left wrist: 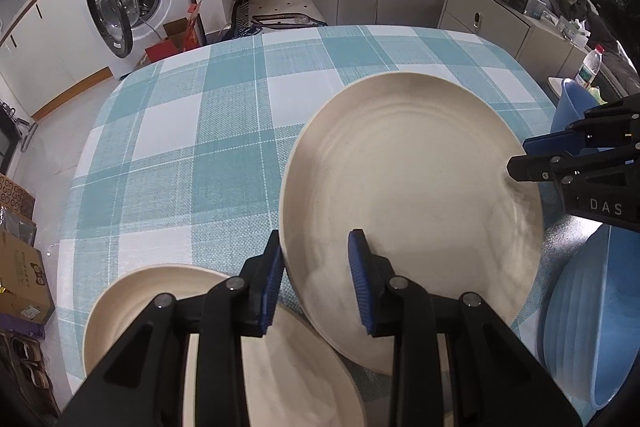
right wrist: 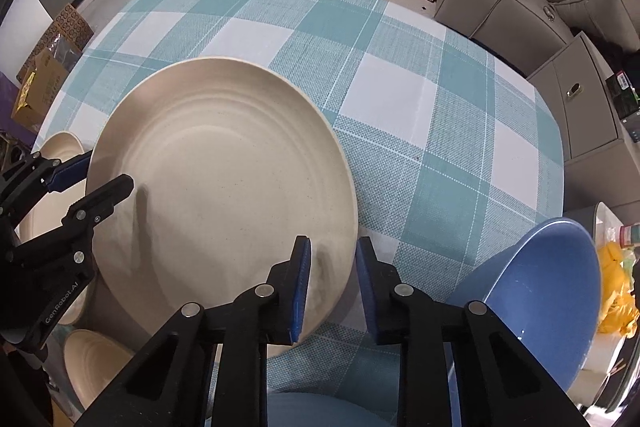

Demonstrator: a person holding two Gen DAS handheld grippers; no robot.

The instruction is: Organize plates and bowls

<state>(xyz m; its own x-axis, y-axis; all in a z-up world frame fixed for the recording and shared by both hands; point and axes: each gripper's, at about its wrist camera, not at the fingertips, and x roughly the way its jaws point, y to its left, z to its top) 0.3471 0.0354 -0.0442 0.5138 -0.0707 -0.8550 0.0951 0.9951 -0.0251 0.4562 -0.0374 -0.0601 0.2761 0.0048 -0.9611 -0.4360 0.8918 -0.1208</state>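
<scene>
Together the left gripper (left wrist: 316, 279) and right gripper (right wrist: 332, 287) pinch opposite rims of a cream plate (left wrist: 412, 203) near the tabletop's (left wrist: 192, 131) near edge; another plate (left wrist: 280, 367) and blue bowl (right wrist: 552, 299) flank it.

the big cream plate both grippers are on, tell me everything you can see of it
The big cream plate is round, matte and faintly speckled, with shallow concentric rings inside a raised rim. It looks like ceramic or a composite. It sits tilted above the checked tablecloth, overlapping a second cream plate at its lower left. The left gripper straddles its rim on one side, the right gripper the opposite side. It is empty, with a few faint smudges.
</scene>
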